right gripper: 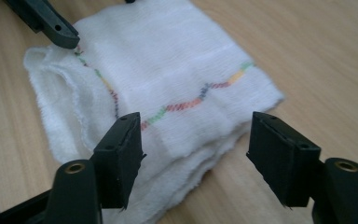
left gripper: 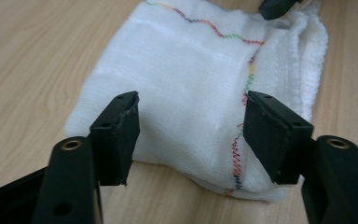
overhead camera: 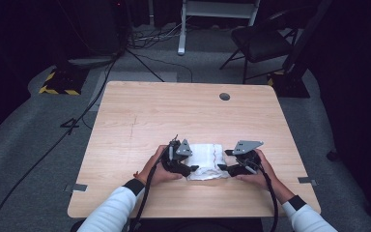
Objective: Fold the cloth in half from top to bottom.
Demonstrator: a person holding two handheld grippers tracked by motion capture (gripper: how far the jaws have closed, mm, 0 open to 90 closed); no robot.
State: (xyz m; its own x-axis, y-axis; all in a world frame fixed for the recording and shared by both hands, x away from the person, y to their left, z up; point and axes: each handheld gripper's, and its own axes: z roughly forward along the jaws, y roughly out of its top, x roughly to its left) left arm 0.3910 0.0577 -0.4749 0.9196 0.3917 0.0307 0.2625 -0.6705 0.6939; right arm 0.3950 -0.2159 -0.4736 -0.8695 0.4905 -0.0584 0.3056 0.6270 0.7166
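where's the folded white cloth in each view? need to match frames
High view: folded white cloth at near-centre of the table, between both grippers.
Left gripper view: centre, beyond the open jaws.
Right gripper view: centre-left.
Shared landmark: its multicoloured zigzag stitching.

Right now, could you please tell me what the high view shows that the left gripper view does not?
High view: the whole table, both hands, with the left gripper and right gripper at opposite ends of the cloth, and a chair behind. Left gripper view: the cloth's wavy multicoloured stitching between open jaws. Both: the folded white cloth on the wooden table.
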